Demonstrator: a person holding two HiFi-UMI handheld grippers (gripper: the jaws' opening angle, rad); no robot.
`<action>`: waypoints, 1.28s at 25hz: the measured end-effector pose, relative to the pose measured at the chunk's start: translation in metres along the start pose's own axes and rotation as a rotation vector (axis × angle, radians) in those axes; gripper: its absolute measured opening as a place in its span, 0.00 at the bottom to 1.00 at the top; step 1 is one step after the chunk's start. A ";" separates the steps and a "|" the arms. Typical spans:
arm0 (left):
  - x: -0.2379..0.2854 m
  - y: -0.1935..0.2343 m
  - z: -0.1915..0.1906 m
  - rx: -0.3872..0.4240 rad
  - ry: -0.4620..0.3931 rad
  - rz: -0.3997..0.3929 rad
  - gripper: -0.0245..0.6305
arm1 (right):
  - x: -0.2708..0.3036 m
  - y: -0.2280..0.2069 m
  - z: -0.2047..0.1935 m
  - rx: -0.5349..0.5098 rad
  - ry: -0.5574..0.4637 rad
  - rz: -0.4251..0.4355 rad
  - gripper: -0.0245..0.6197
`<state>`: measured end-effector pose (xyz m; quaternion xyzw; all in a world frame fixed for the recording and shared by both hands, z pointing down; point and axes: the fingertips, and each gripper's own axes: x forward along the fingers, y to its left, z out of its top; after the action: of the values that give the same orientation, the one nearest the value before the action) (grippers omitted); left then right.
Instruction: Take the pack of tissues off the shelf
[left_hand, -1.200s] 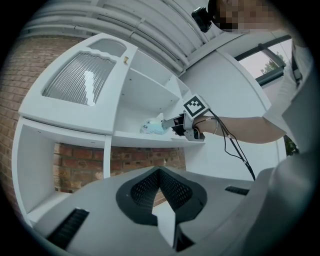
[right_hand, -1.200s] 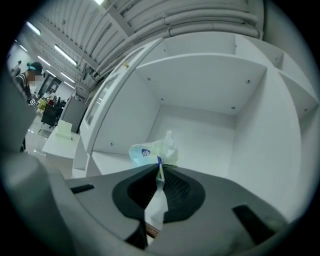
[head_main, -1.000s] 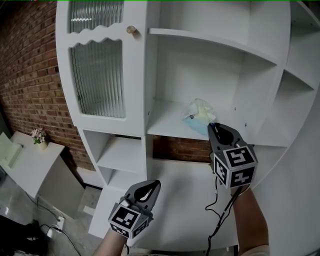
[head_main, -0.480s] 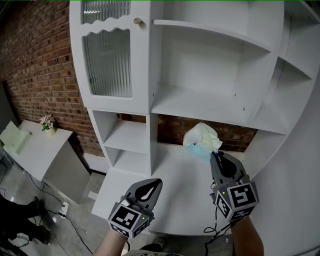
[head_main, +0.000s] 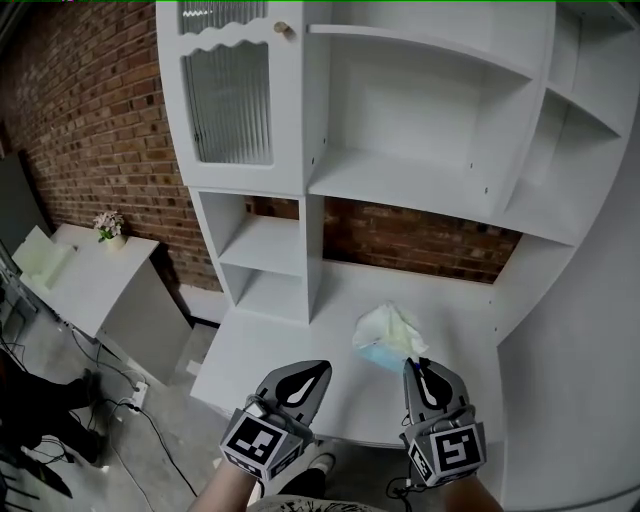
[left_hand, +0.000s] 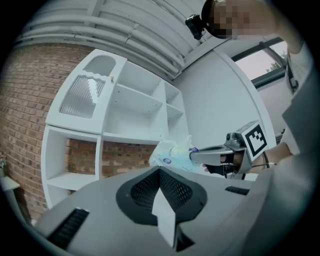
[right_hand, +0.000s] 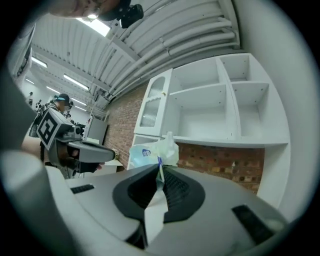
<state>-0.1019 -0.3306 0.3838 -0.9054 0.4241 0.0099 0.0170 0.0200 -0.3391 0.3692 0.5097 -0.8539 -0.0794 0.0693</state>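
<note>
Two grippers were out in front of the tall white shelf unit with the rounded outline (head_main: 430, 190). The right gripper (head_main: 414, 364) had its jaws drawn all but together, pinching a fold of the soft pale-blue plastic pack of tissues with white paper bunched at its top (head_main: 388, 335). From the right gripper view, the pack (right_hand: 150, 150) stood up just past the jaw tips of that gripper (right_hand: 159, 169), caught by its near edge. The pack hung clear of every compartment, out in front of the unit and above its broad white bottom ledge (head_main: 290, 360); I could not tell how high above the ledge it hung.

The left gripper (head_main: 318, 370) was beside it, apart from the pack, with its jaws closed on nothing; its own view showed the tips (left_hand: 160, 171) meeting, and beyond them the pack (left_hand: 172, 155) in the other gripper (left_hand: 202, 154).

Open room lay between the two grippers and along the ledge's front edge. The unit's curved right side stood near the right gripper. A red brick wall (head_main: 90, 120) ran along the left, with a low white side table (head_main: 100, 290) bearing a small flower pot (head_main: 110, 225) well off to the left.
</note>
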 end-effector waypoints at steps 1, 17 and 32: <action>-0.003 -0.001 -0.004 -0.005 0.019 0.011 0.06 | -0.003 0.004 -0.007 0.006 0.004 0.002 0.06; 0.001 -0.005 -0.014 -0.005 0.015 0.018 0.06 | -0.014 0.016 -0.039 0.109 0.012 -0.005 0.06; 0.002 -0.006 -0.013 0.017 0.020 0.019 0.06 | -0.011 0.014 -0.039 0.129 0.013 -0.005 0.06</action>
<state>-0.0962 -0.3293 0.3969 -0.9012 0.4329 -0.0027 0.0201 0.0212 -0.3254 0.4095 0.5156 -0.8556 -0.0209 0.0417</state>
